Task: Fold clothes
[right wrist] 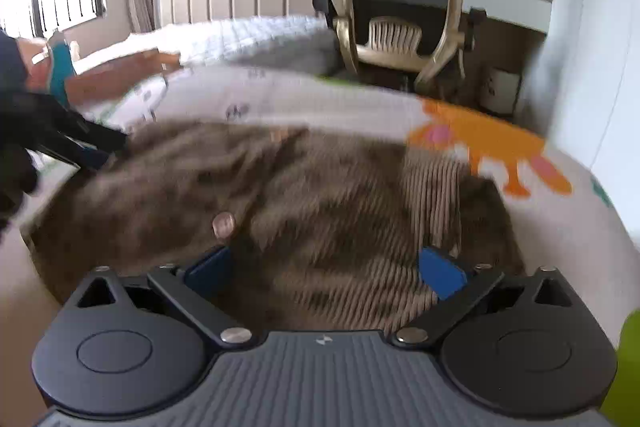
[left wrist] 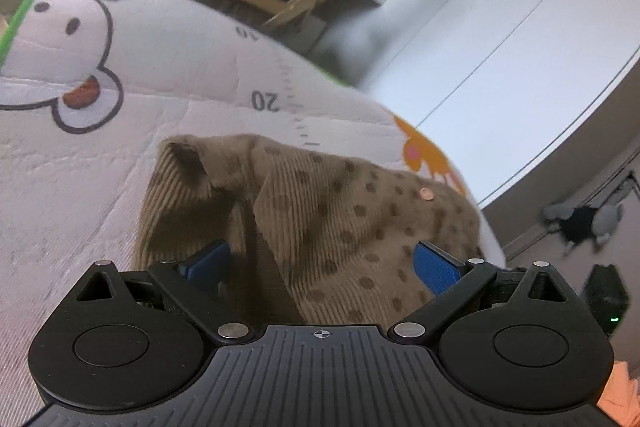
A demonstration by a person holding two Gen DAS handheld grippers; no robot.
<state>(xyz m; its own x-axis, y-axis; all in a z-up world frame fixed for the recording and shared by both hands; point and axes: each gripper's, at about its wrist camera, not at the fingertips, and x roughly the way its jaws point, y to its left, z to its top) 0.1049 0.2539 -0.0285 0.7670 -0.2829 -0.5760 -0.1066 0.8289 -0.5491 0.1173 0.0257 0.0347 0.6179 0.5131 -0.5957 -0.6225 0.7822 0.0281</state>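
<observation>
A brown ribbed garment with dark dots [left wrist: 320,211] lies bunched on a white cartoon-print mat [left wrist: 120,155]. My left gripper [left wrist: 320,265] is wide open right over the cloth, its blue pads [left wrist: 436,267] on either side of a raised fold. In the right wrist view the same garment [right wrist: 304,203] spreads wide and blurred, with a pink button [right wrist: 223,223] near the left pad. My right gripper [right wrist: 324,273] is wide open over its near edge. The left gripper [right wrist: 90,147] also shows at the garment's far left end.
An office chair [right wrist: 400,7] stands beyond the mat, with a white quilt [right wrist: 256,39] on the bed to its left. An orange animal print [right wrist: 492,151] marks the mat's right part. A white cabinet [left wrist: 500,39] rises to the right. A small black box [left wrist: 606,297] sits on the floor.
</observation>
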